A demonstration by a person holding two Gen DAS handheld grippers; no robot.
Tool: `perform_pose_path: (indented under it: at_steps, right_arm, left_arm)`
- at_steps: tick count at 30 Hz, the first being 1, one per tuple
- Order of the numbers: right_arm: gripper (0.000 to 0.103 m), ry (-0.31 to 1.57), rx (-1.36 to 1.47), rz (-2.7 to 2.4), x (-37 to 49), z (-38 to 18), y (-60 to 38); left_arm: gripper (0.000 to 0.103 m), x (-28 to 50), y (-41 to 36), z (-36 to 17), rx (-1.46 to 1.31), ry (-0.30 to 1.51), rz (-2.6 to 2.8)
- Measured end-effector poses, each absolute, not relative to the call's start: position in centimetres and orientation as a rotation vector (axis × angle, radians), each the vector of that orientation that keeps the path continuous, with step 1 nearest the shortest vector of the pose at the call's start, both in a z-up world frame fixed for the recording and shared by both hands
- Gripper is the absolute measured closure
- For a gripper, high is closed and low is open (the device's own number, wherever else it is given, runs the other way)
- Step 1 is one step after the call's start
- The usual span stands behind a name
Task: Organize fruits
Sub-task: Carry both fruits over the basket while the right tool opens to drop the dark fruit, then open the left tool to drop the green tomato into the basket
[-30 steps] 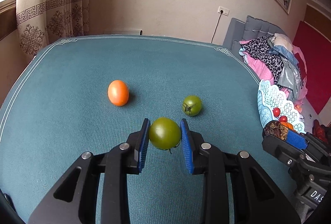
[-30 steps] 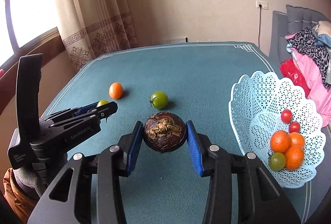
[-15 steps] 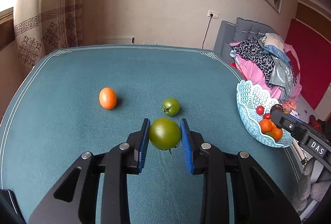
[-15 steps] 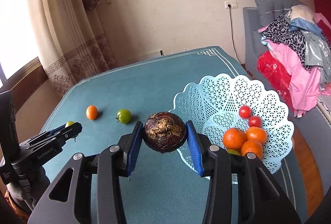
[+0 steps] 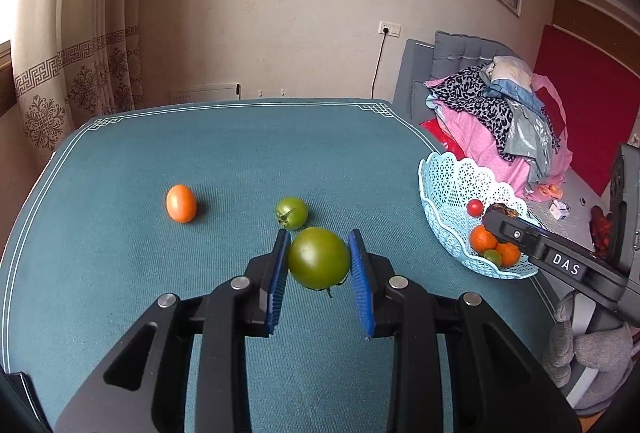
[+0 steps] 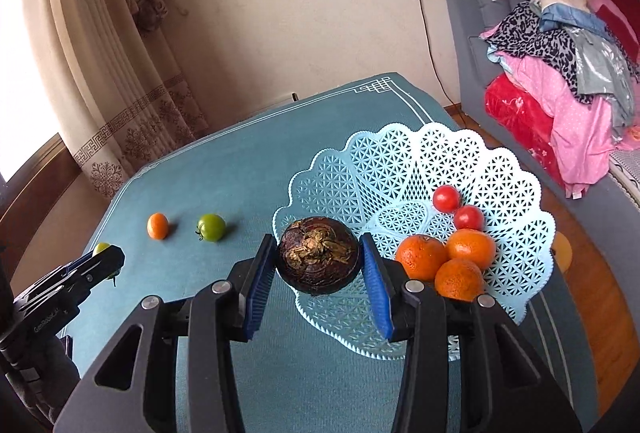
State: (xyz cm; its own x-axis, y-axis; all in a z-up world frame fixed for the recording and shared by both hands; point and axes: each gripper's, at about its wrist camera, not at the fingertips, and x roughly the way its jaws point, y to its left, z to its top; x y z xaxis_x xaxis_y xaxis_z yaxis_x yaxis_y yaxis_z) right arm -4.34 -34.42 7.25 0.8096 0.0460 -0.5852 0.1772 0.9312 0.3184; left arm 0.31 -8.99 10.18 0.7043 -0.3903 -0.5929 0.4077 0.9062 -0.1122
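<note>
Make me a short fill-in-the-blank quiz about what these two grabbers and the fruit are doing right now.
1. The left gripper holds a ____ tomato.
2. The right gripper carries a dark fruit above the light-blue ____.
3. Loose on the teal tablecloth lie a small orange fruit and a small ____ tomato.

Missing words: green; basket; green

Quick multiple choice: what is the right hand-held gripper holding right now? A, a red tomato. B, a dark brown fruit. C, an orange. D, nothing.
B: the right hand-held gripper is shut on the dark brown fruit, at the near rim of the blue basket.
</note>
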Motion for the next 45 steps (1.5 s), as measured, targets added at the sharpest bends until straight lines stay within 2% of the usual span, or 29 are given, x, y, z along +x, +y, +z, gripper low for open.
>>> perform_pose_path:
  at_steps: [22,45]
  right_arm:
    - [0.059,0.618,0.401,-0.059,-4.5,7.0,-35.6]
    - [0.055,0.538,0.477,-0.148,-8.3,7.2,-41.4]
  left_arm:
    - [0.073,-0.1,-12.5,9.9,0.096,0.668,-0.498]
    - [0.073,0.0,-22.8,9.8,0.207,0.651,-0.645]
